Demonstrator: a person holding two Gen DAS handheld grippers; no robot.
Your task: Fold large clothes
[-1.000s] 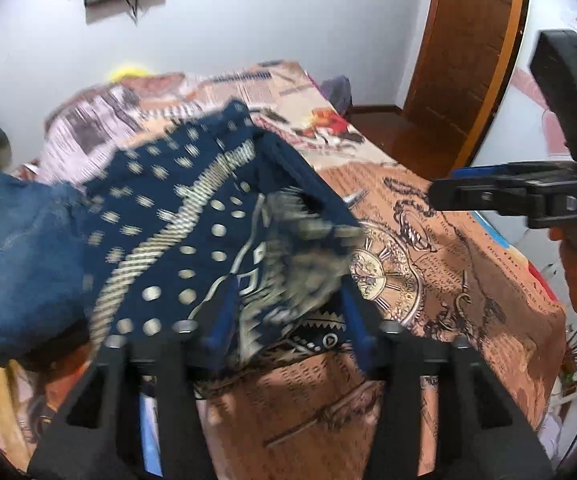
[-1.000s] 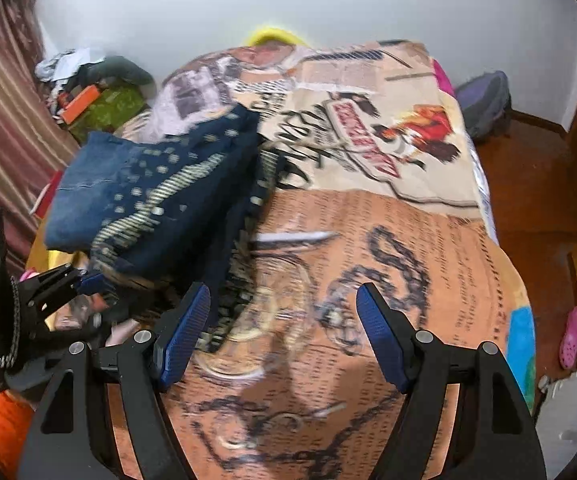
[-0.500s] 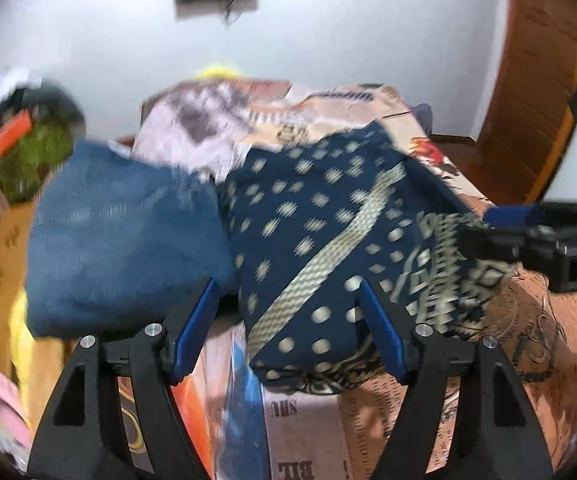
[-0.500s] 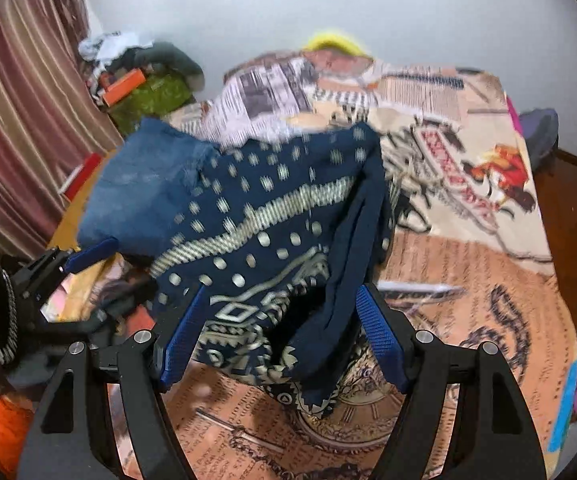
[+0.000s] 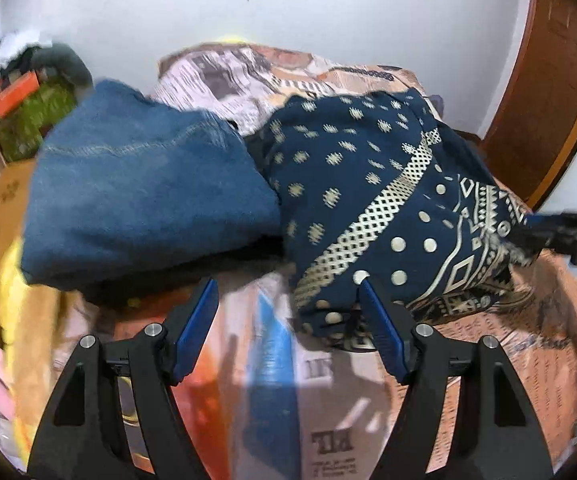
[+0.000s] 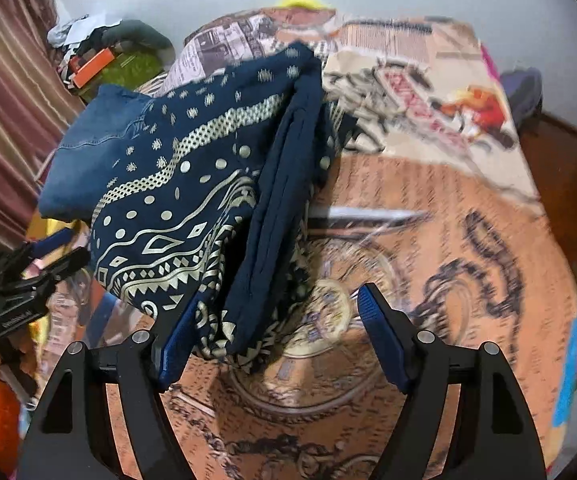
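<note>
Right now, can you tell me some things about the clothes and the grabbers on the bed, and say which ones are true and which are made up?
1. The folded navy garment with gold dots and zigzags lies beside the folded blue denim piece. True.
2. The left gripper is clamped on the navy garment. False: it is open and grips nothing.
3. The right gripper is open. True.
4. The clothes lie on a plain white sheet. False: the bedsheet is orange-brown with newspaper and clock prints.
5. A wooden door stands past the bed. True.
</note>
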